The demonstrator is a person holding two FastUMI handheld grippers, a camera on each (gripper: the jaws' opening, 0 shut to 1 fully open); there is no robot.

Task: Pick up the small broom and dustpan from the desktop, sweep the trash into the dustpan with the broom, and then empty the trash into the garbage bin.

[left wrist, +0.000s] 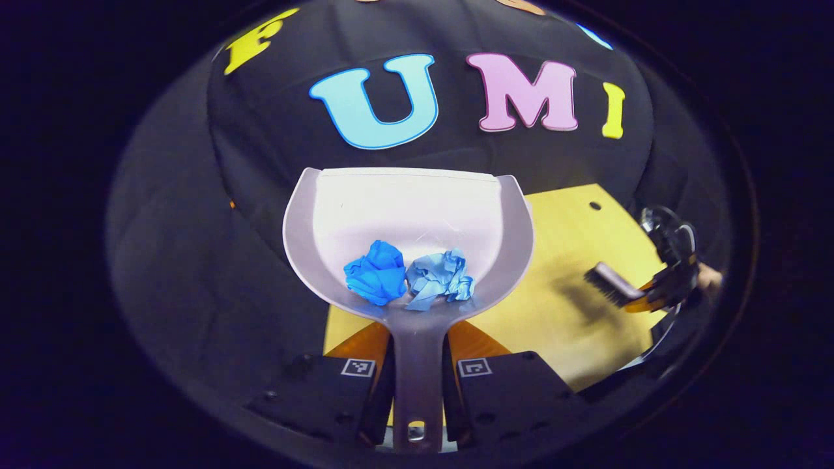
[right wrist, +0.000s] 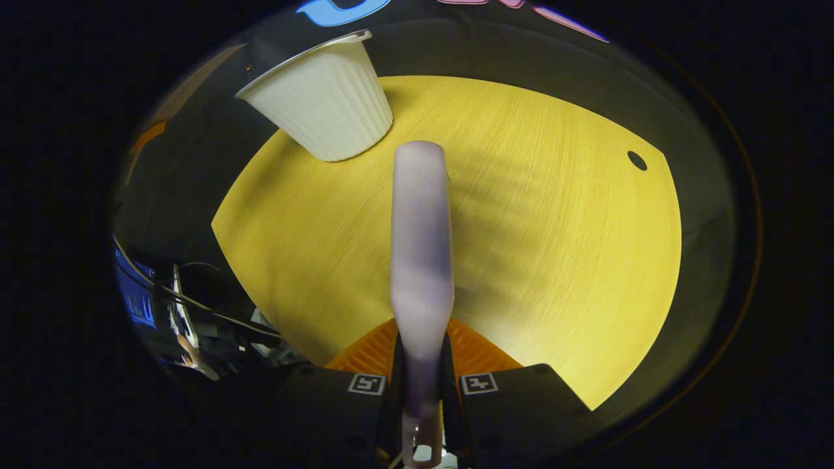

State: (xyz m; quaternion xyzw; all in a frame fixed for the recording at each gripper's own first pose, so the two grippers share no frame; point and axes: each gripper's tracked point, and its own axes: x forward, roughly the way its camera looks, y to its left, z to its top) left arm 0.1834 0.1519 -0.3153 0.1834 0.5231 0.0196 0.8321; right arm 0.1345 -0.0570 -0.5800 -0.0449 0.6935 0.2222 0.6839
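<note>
The grey dustpan [left wrist: 410, 208] is held up off the yellow desktop [left wrist: 573, 260], its handle clamped in my left gripper [left wrist: 417, 384]. Two crumpled wads lie in the pan near the handle: a dark blue one [left wrist: 376, 272] and a pale blue one [left wrist: 440, 277]. Far right in the left gripper view, the small broom [left wrist: 606, 284] hangs bristles-down over the desktop, held by my right gripper [left wrist: 671, 286]. In the right gripper view the broom's pale back [right wrist: 421, 247] runs straight ahead, with the right gripper [right wrist: 422, 391] shut on its handle. The white ribbed garbage bin [right wrist: 326, 104] stands at the upper left.
The desktop [right wrist: 554, 228] has a small dark hole [right wrist: 636, 159] near its far right corner. Cables and equipment [right wrist: 195, 312] sit beyond the table's left edge in the right gripper view. Black cloth walls surround the table.
</note>
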